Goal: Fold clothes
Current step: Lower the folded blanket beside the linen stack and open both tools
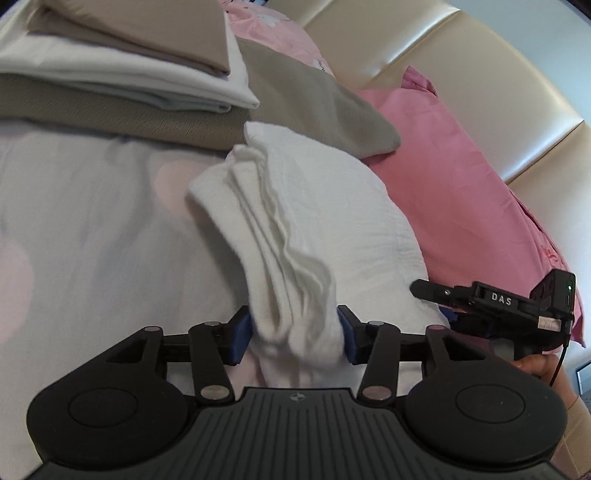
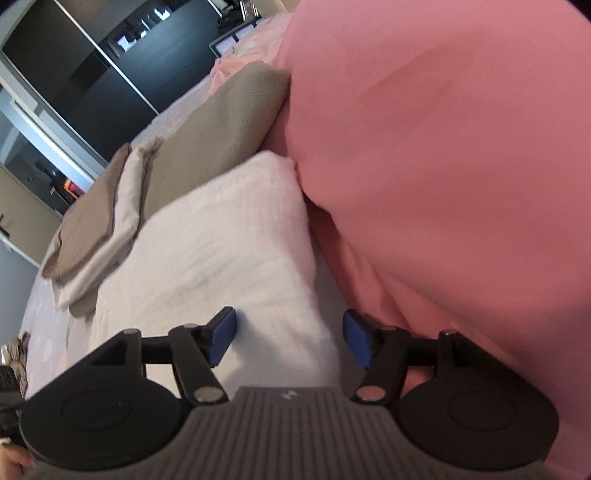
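White textured folded cloth lies on bed; folded stack done. Left tool loosely brackets its edge, right tool open, empty.

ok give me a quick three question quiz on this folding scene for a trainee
1. True or false: the right gripper is clamped on the pink pillow.
2. Which piece lies on top of the folded pile? a) a brown cloth b) a pink cloth c) a black cloth
3. In a few words: what sits between the pads of the left gripper?

Key
1. False: it stands open above the white towel.
2. a: the brown cloth lies on a white piece.
3. A bunched end of the white towel.
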### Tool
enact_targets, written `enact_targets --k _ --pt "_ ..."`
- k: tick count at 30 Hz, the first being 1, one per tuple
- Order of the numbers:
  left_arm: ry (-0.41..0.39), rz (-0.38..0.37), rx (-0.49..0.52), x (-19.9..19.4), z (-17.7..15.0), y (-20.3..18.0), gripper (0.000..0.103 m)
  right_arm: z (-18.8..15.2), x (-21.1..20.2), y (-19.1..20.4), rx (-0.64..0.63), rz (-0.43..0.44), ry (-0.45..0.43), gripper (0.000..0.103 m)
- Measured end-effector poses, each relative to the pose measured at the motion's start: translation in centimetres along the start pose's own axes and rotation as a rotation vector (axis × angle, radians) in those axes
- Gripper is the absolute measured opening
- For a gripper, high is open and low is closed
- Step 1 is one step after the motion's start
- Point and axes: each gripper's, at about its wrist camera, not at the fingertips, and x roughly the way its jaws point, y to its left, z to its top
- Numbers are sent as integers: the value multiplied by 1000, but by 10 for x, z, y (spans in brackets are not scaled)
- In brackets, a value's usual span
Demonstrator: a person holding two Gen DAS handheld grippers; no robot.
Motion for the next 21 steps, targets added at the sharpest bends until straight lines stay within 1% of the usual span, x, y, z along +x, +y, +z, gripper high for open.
enact_targets --k 2,4,5,6,7,12,16,21 --pt "-8 -6 -10 -5 -3 -1 45 -6 -13 -3 3 -6 3 67" --pt "11 11 8 -5 -6 -3 45 -12 -24 -7 16 -2 11 66" --pt "24 26 24 -4 -8 -5 45 -16 -27 -8 10 -11 28 64" --pt "31 43 37 -3 -10 -6 42 -20 -27 -8 -4 -26 42 56" --pt "33 54 42 -2 -12 -8 40 -23 -27 -8 -14 -38 55 53" --pt "42 143 131 4 -22 -22 40 -39 -24 -6 -66 -94 71 52" --pt "39 181 172 0 -25 -30 41 -43 -29 -2 -80 -127 66 52" --pt "49 214 216 -18 -28 -35 42 -45 -50 8 -114 -176 37 53"
